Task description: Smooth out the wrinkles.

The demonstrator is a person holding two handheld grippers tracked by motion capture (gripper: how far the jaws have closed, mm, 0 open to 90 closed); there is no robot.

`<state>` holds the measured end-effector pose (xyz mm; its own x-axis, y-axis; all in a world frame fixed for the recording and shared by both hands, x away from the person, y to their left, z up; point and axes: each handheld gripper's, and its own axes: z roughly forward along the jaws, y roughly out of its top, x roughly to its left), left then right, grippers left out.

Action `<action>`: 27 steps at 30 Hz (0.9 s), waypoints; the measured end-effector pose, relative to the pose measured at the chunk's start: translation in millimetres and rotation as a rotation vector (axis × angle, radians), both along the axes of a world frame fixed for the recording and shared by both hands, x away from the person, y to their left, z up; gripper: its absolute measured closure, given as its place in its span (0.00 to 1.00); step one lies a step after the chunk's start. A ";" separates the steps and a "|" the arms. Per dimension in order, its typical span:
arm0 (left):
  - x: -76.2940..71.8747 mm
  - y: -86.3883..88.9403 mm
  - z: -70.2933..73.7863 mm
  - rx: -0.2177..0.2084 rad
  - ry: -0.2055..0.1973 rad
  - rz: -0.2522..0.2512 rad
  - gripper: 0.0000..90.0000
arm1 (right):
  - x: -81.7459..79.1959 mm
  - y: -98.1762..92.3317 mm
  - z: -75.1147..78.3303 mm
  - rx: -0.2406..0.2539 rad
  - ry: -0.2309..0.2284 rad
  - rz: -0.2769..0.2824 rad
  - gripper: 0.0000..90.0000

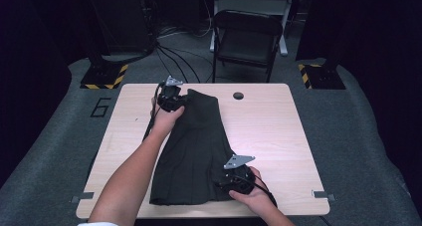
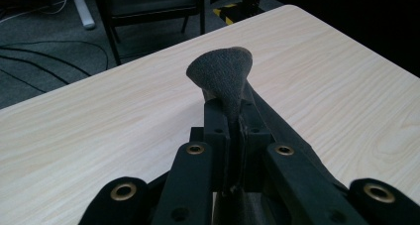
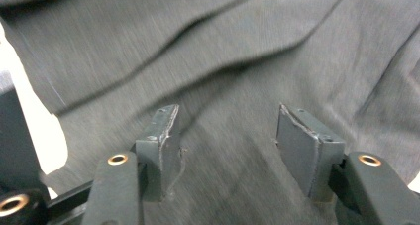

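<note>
Left tongs [image 2: 233, 111] clamped tight, arm outstretched; right tongs [image 3: 228, 136] gape apart.

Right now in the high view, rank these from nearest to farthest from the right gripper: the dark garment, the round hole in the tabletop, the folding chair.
1. dark garment: under the right gripper, at the table's near edge.
2. round hole: near the tabletop's far edge.
3. folding chair: on the floor beyond the table.

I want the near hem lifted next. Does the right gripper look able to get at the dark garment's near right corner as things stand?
Probably yes. The right gripper is open and sits right over the dark garment at that corner, with nothing between its pads and the fabric.
</note>
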<state>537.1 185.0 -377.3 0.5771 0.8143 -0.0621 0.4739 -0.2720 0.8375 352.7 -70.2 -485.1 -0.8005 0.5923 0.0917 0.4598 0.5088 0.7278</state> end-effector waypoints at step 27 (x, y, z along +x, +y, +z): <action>-4.8 -1.9 8.0 -0.010 -0.013 0.002 0.95 | -3.5 7.8 -18.6 -0.117 0.019 0.027 0.48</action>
